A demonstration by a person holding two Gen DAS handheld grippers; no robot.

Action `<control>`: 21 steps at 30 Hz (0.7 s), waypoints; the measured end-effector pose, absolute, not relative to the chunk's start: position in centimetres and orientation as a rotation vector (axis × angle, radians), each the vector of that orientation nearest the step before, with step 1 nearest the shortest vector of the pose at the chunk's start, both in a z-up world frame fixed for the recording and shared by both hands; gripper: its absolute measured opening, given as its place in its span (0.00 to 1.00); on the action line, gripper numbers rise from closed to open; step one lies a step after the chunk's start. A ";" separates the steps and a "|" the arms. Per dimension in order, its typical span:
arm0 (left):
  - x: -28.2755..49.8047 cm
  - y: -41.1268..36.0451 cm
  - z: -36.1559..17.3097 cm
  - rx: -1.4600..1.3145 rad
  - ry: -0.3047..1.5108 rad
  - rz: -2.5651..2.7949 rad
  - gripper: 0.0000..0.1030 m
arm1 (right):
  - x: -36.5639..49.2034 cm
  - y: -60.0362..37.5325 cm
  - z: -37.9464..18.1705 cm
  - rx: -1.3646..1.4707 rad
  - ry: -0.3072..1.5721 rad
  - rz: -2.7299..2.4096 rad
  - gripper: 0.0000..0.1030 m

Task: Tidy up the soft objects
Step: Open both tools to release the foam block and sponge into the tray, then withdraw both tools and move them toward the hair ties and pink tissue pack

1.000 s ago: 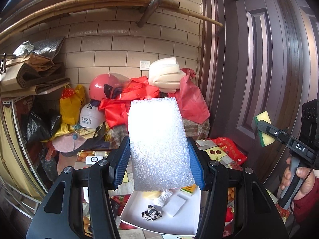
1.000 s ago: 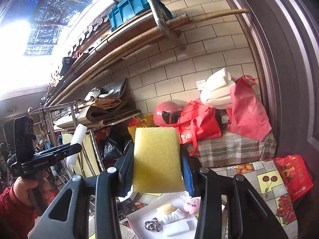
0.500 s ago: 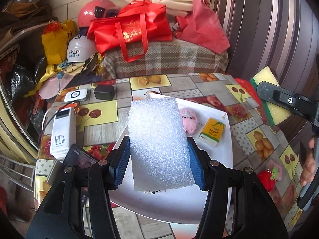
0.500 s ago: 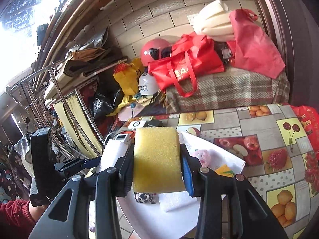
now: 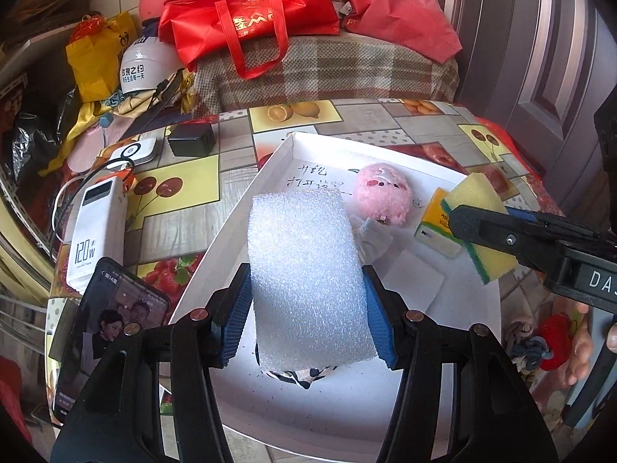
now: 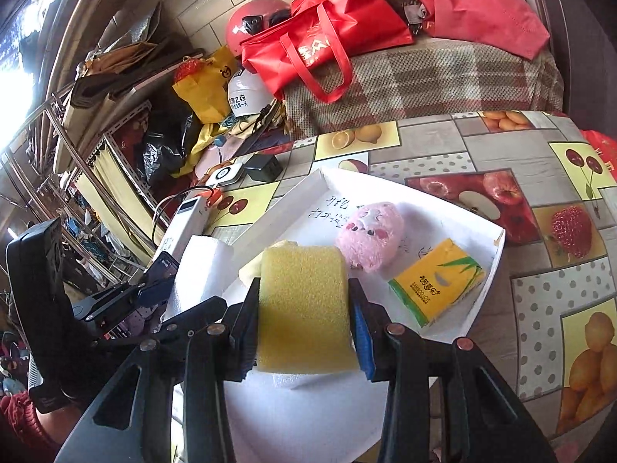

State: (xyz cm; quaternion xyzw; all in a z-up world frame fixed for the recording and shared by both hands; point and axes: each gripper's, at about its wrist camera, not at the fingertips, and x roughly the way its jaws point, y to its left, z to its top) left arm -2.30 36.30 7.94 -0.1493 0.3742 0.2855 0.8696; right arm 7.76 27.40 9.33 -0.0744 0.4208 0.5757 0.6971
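My left gripper (image 5: 306, 320) is shut on a white foam block (image 5: 308, 277) and holds it above the near part of a white tray (image 5: 347, 416). My right gripper (image 6: 304, 324) is shut on a yellow sponge (image 6: 306, 308) with a green scouring side, which also shows in the left wrist view (image 5: 478, 223), over the same tray (image 6: 486, 289). In the tray lie a pink plush toy (image 5: 381, 195), a yellow tissue pack (image 6: 437, 281), a flat white foam piece (image 5: 416, 281) and a black-and-white cloth (image 5: 300, 374), mostly hidden under the foam block.
The tray sits on a table with a fruit-pattern cloth (image 6: 540, 193). To its left lie a white power bank (image 5: 96, 227), a phone (image 5: 104, 339), a black charger (image 5: 191, 139) and a white round-marked device (image 5: 131, 152). Red bags (image 5: 250, 11), helmets and a dark door (image 5: 540, 38) stand behind.
Both grippers have tilted down from the wall and lowered toward the tray. The right gripper with the sponge has moved in over the tray, closer to the left one. Both stay shut.
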 end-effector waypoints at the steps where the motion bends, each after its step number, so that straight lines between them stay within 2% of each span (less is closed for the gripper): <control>1: -2.2 36.4 7.8 -0.315 0.782 0.600 0.54 | 7.8 27.4 9.2 -0.161 0.937 1.277 0.41; 2: -2.1 36.5 7.7 -0.319 0.779 0.606 0.54 | 7.9 27.5 9.0 -0.159 0.940 1.271 0.41; 3: -2.1 36.4 7.7 -0.319 0.776 0.615 0.56 | 8.0 27.6 8.9 -0.156 0.947 1.268 0.52; 4: -2.1 36.4 7.7 -0.315 0.772 0.626 0.65 | 8.1 27.5 8.7 -0.151 0.950 1.259 0.73; 5: -2.1 36.2 7.7 -0.308 0.766 0.637 0.75 | 8.3 27.4 8.6 -0.144 0.947 1.246 0.83; 6: -2.0 36.1 7.6 -0.302 0.761 0.644 0.91 | 8.4 27.2 8.6 -0.139 0.941 1.235 0.94; 7: -2.0 36.1 7.4 -0.297 0.762 0.648 1.00 | 8.4 27.0 8.5 -0.139 0.941 1.227 1.00; 11: -2.0 35.8 6.4 -0.296 0.806 0.660 1.00 | 8.3 26.7 8.0 -0.144 0.955 1.208 1.00; 21: -3.5 35.0 7.5 -0.297 0.768 0.697 1.00 | 7.7 25.0 9.9 -0.135 0.899 1.193 1.00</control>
